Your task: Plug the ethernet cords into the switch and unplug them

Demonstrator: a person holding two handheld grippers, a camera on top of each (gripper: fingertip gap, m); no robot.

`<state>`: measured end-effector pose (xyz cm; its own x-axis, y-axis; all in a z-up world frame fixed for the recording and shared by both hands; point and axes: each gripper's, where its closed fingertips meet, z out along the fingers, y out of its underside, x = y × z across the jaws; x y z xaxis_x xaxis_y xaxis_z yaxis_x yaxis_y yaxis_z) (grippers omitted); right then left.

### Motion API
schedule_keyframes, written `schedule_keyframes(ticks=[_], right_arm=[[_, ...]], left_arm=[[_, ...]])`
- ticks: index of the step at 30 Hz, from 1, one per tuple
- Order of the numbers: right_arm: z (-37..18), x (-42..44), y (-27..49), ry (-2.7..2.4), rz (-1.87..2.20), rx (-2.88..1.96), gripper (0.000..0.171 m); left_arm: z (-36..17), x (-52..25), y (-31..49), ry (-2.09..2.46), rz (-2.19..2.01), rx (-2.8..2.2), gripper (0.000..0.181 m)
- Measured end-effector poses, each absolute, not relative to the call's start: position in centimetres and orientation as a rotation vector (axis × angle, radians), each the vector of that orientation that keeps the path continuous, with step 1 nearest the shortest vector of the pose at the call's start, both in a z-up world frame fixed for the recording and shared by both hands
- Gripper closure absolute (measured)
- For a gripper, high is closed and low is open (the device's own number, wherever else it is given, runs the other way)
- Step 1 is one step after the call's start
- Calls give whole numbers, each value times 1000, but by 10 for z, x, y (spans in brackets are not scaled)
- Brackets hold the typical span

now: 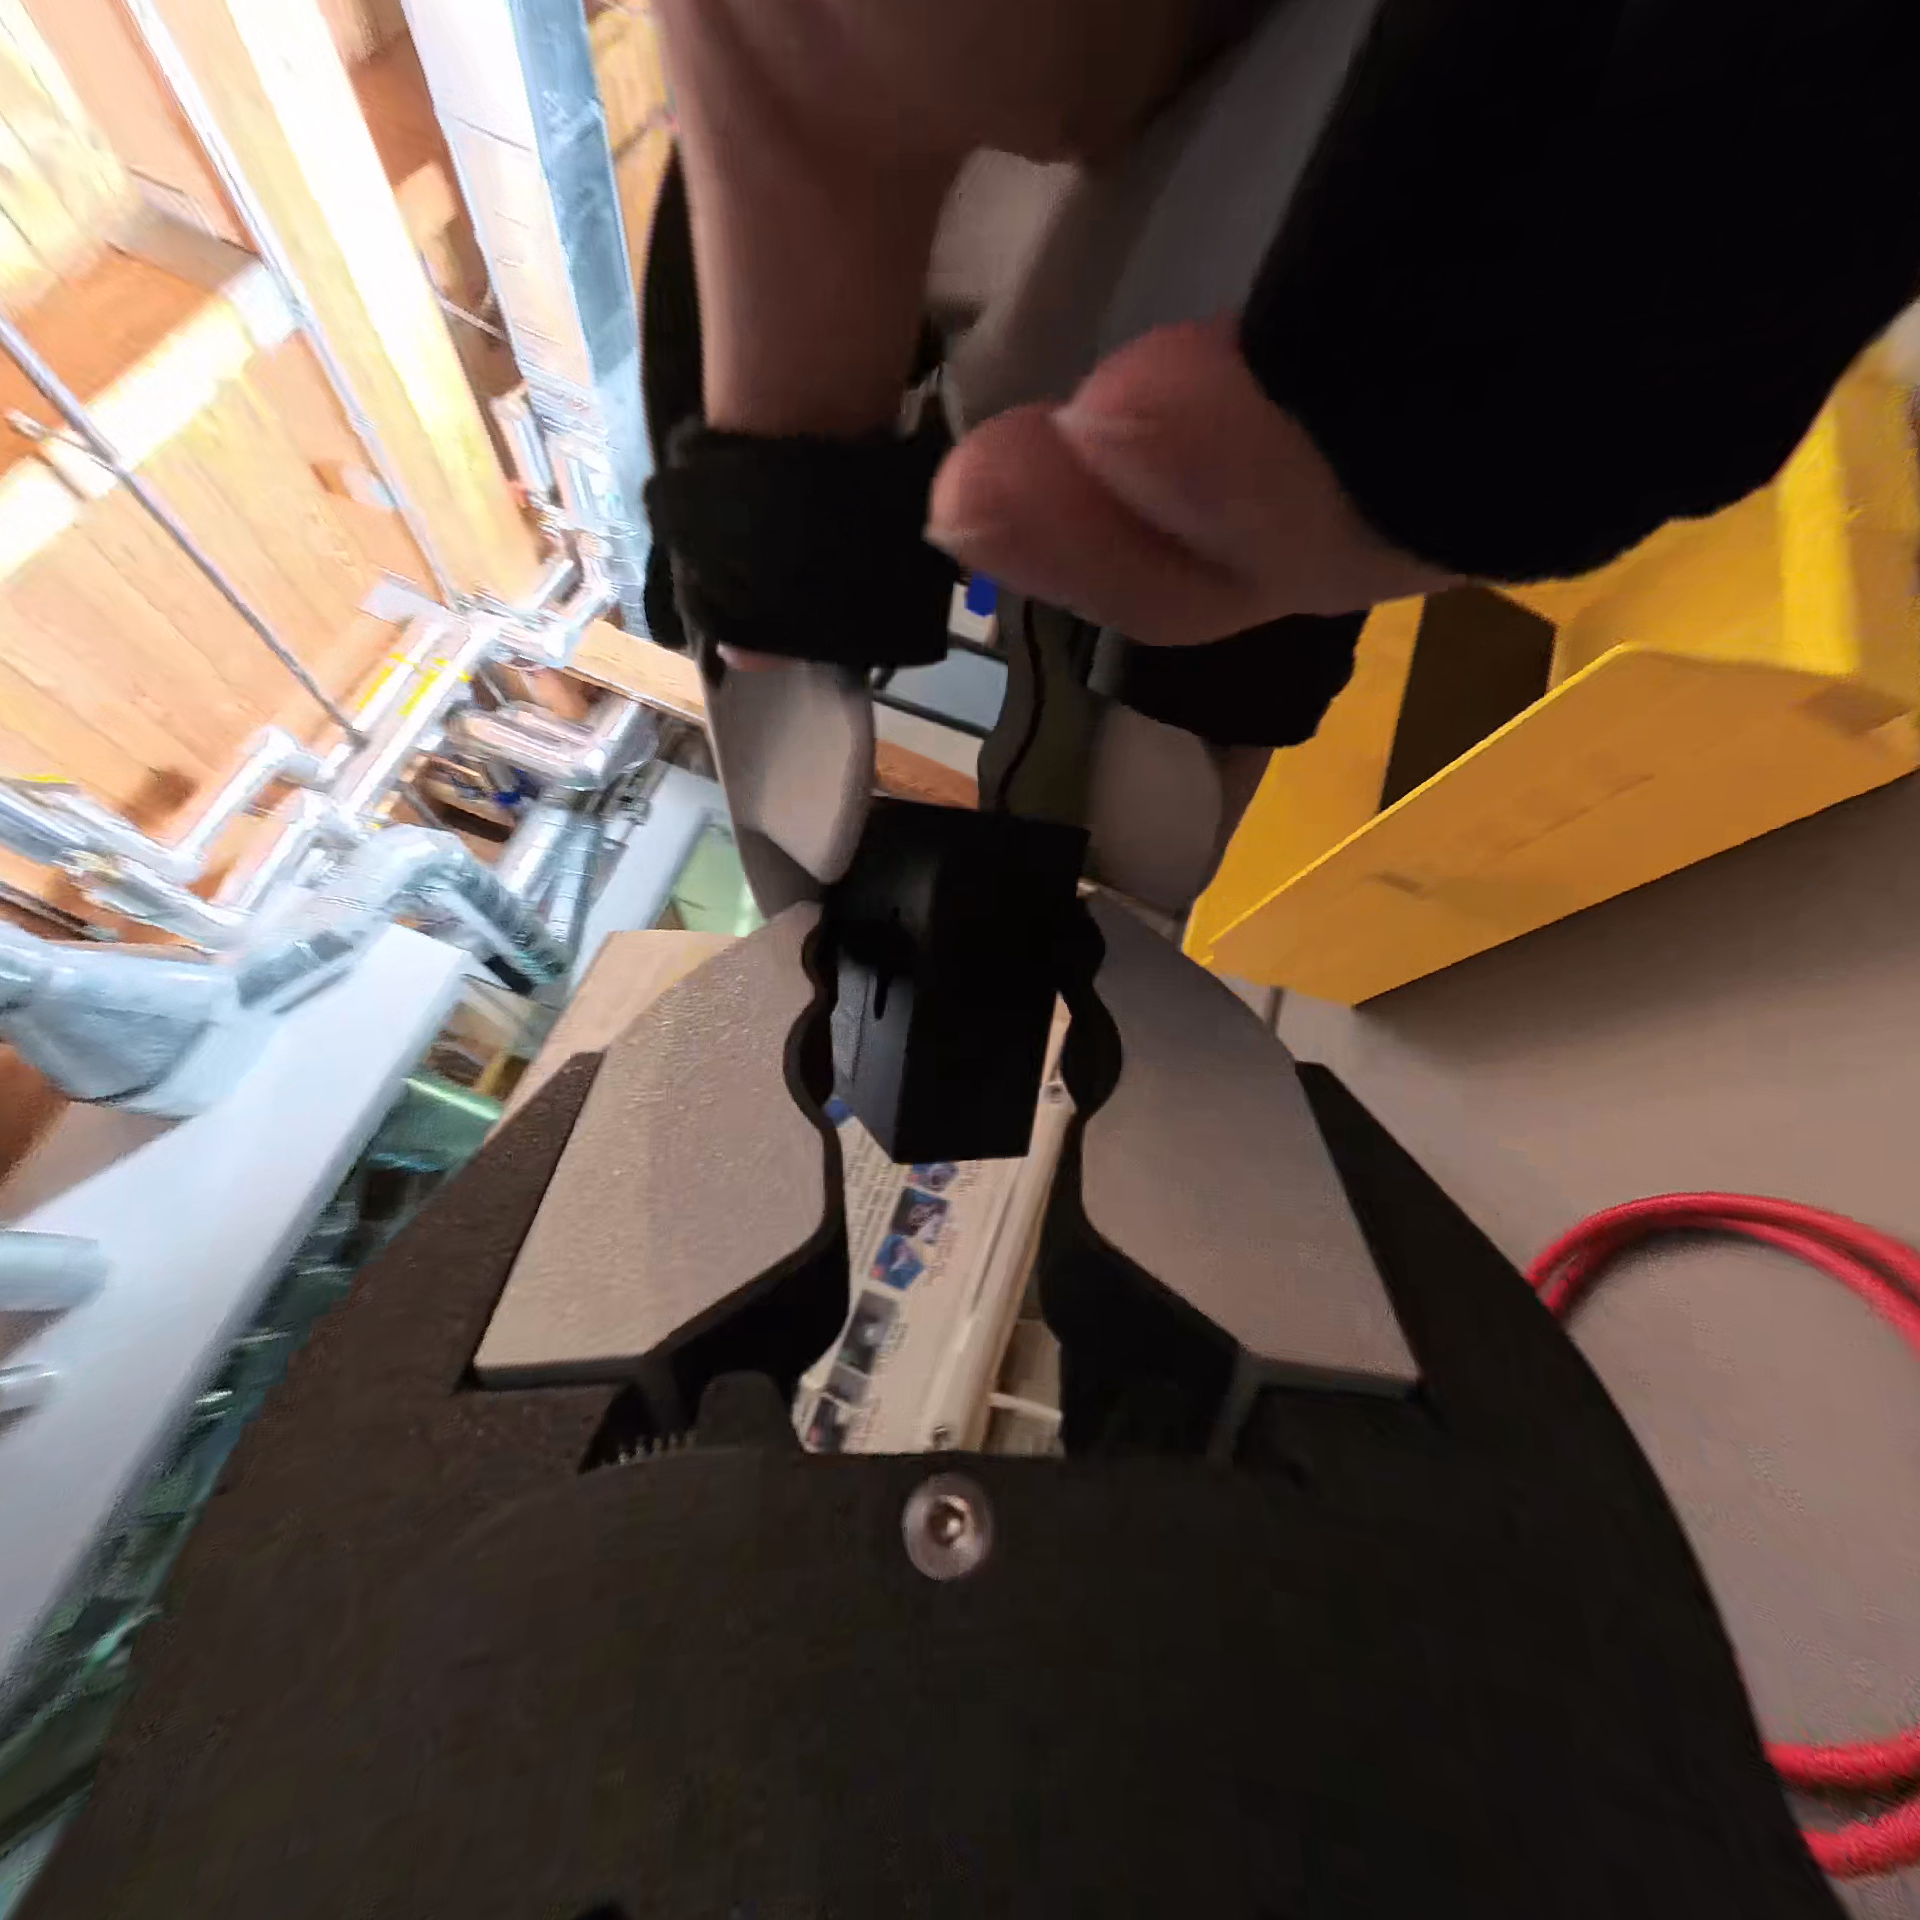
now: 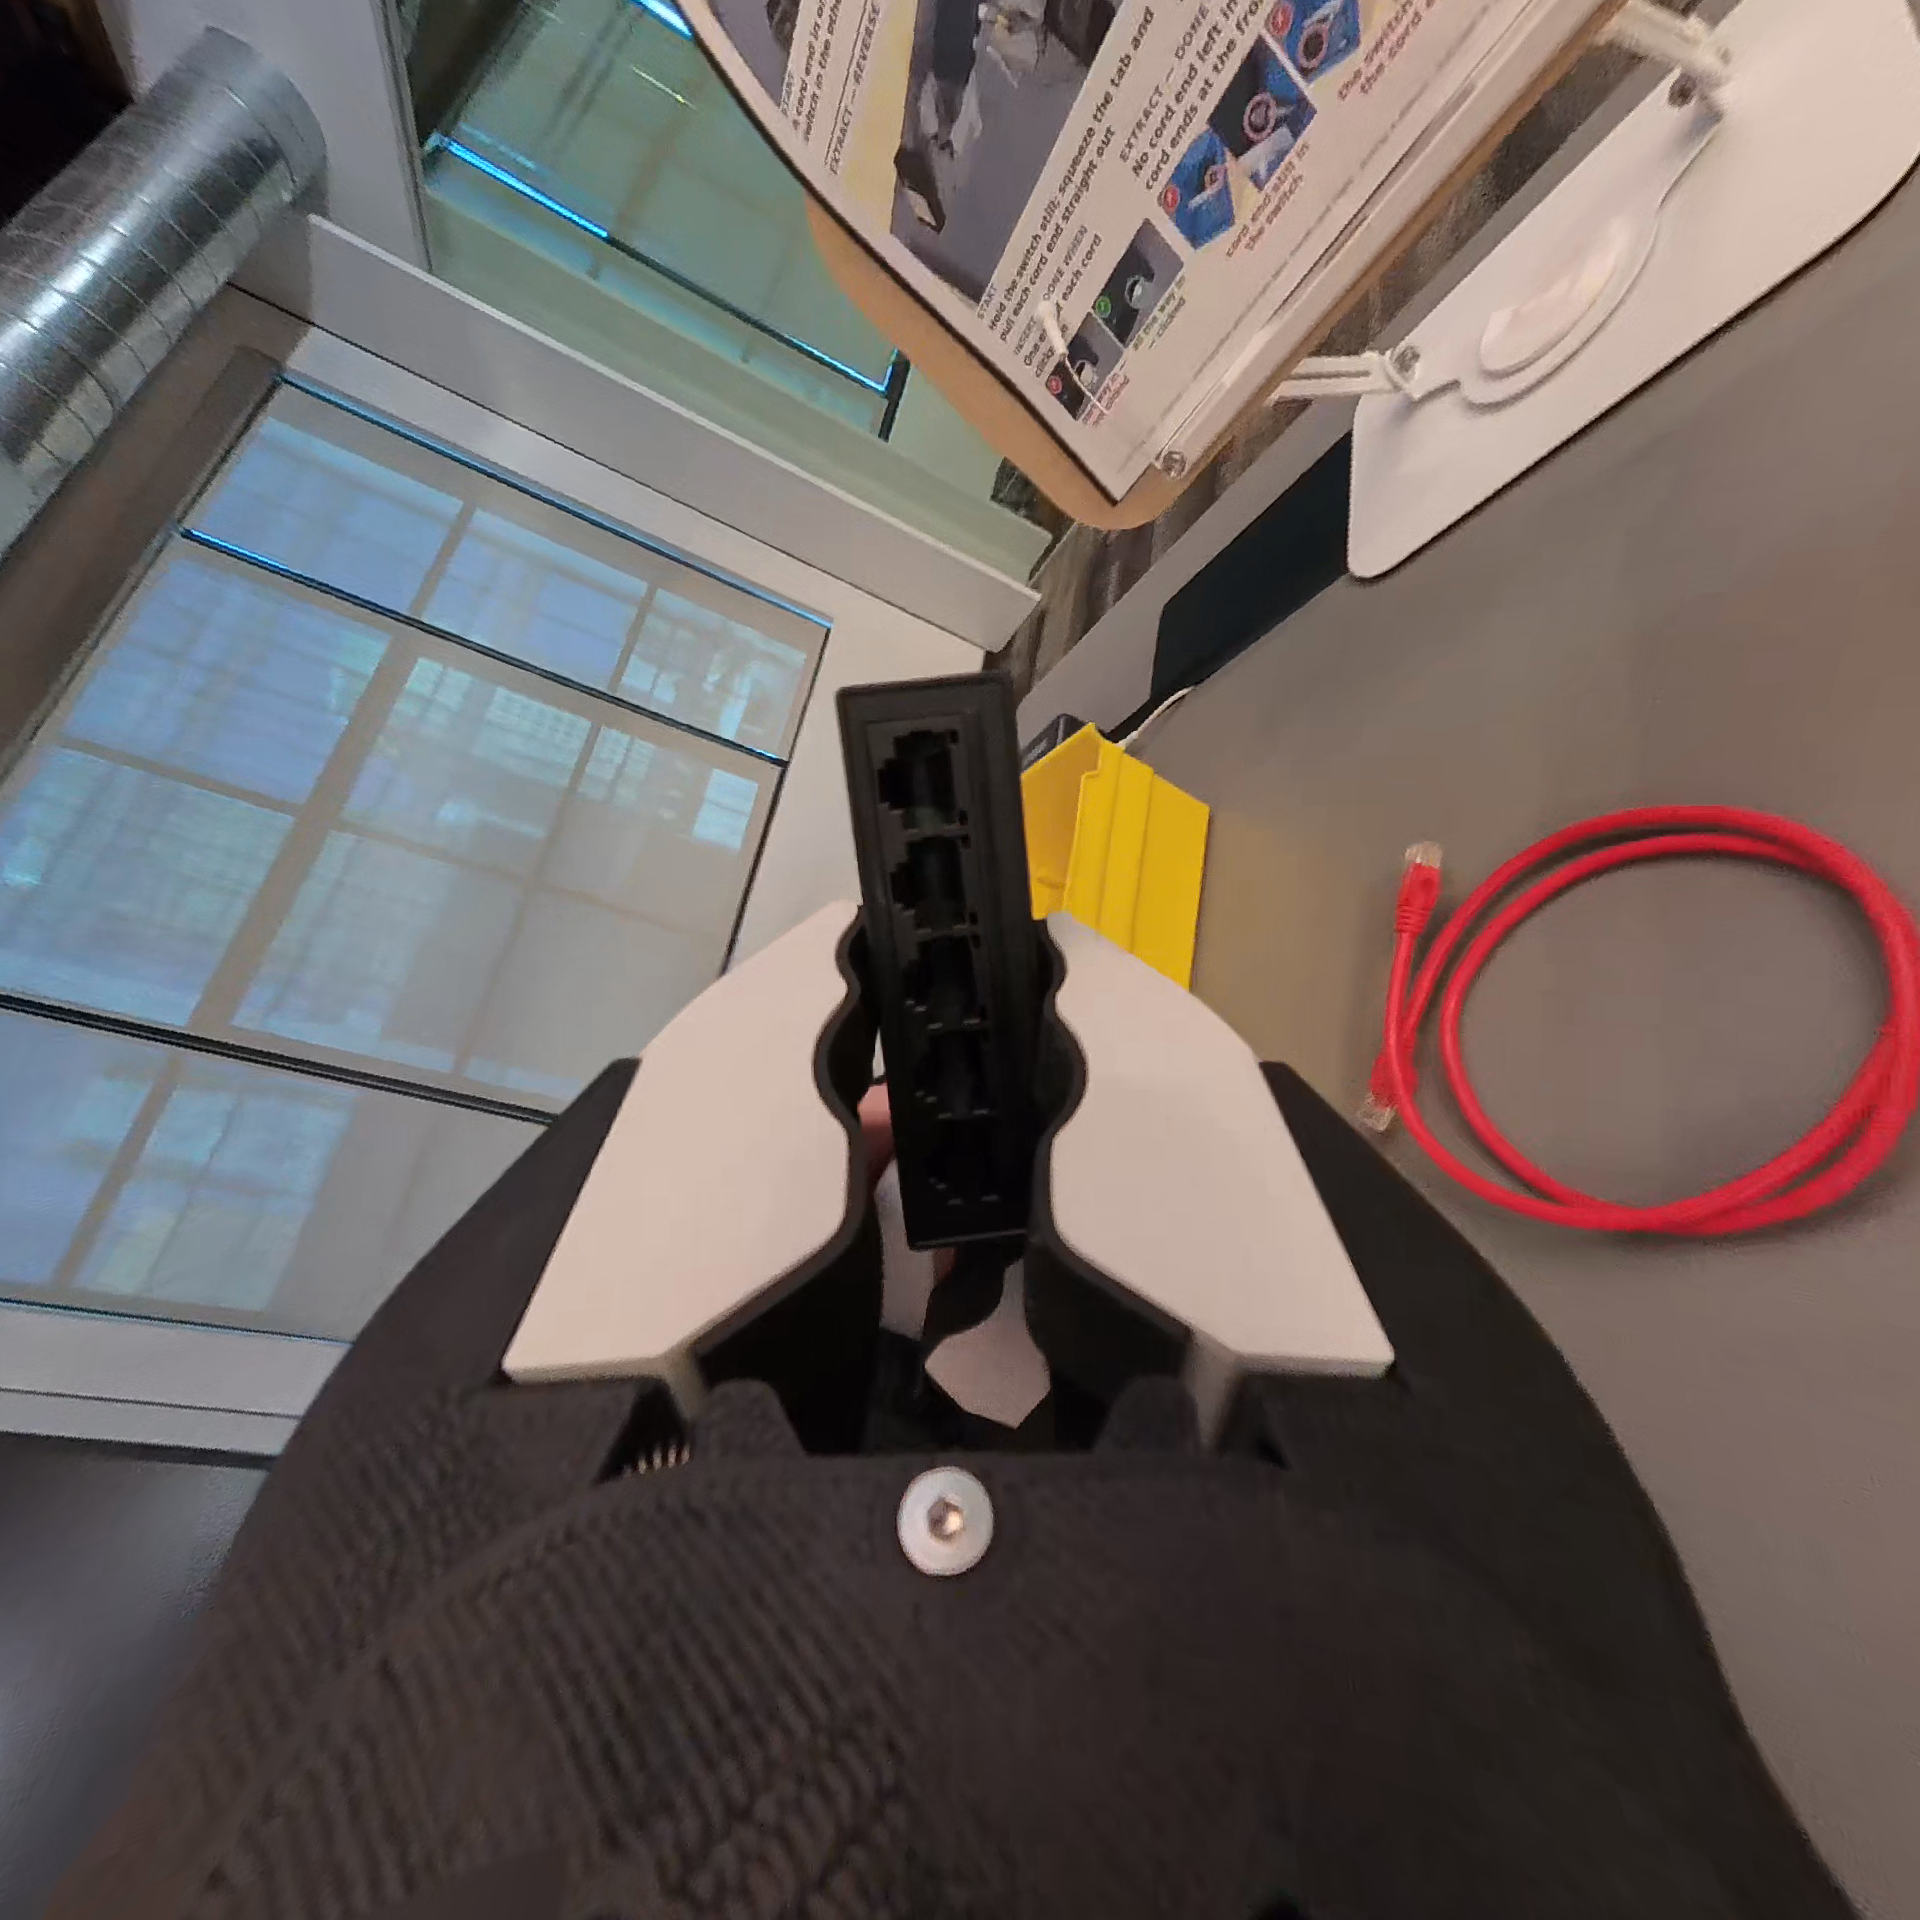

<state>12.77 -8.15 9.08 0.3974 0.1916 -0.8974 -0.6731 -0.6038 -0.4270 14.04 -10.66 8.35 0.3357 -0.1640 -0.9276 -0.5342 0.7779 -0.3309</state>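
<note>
The black ethernet switch (image 2: 951,966) is held up in the air, its row of empty ports facing the right wrist camera. My right gripper (image 2: 951,997) is shut on its long sides. In the left wrist view, my left gripper (image 1: 951,987) is closed around one end of the switch (image 1: 966,1018). The right gripper (image 1: 966,831) and the hand holding it come in from above. A red ethernet cord (image 2: 1662,1039) lies coiled on the grey table (image 2: 1558,1455) with both plugs free. It also shows in the left wrist view (image 1: 1766,1236).
A yellow bin (image 2: 1122,862) stands on the table behind the switch and shows in the left wrist view (image 1: 1558,779). An instruction board (image 2: 1091,208) on a white stand base (image 2: 1558,343) sits at the table's far side. Windows and ducts lie beyond. Left and right tips are no more than a few centimetres apart.
</note>
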Motion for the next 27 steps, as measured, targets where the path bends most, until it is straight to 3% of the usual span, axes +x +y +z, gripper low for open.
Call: schedule_keyframes(ticks=[6,14,19,23,27], right_arm=[[107,119,-85,217,1238,-1854,137],[135,110,-109,-101,1351,-1846,127],[162,132,-122,-330,1377,-1738,136],[174,156,-120,-667,1033,-1489,131],[158,137,-117,-992,691,-1264,107]], left_arm=[[105,127,-114,1166,176,-676,152],[131,114,-134,1124,30,-652,153],[155,94,-138,1046,-140,-678,154],[176,74,-141,985,-420,-721,154],[185,65,-150,1002,-666,-745,154]])
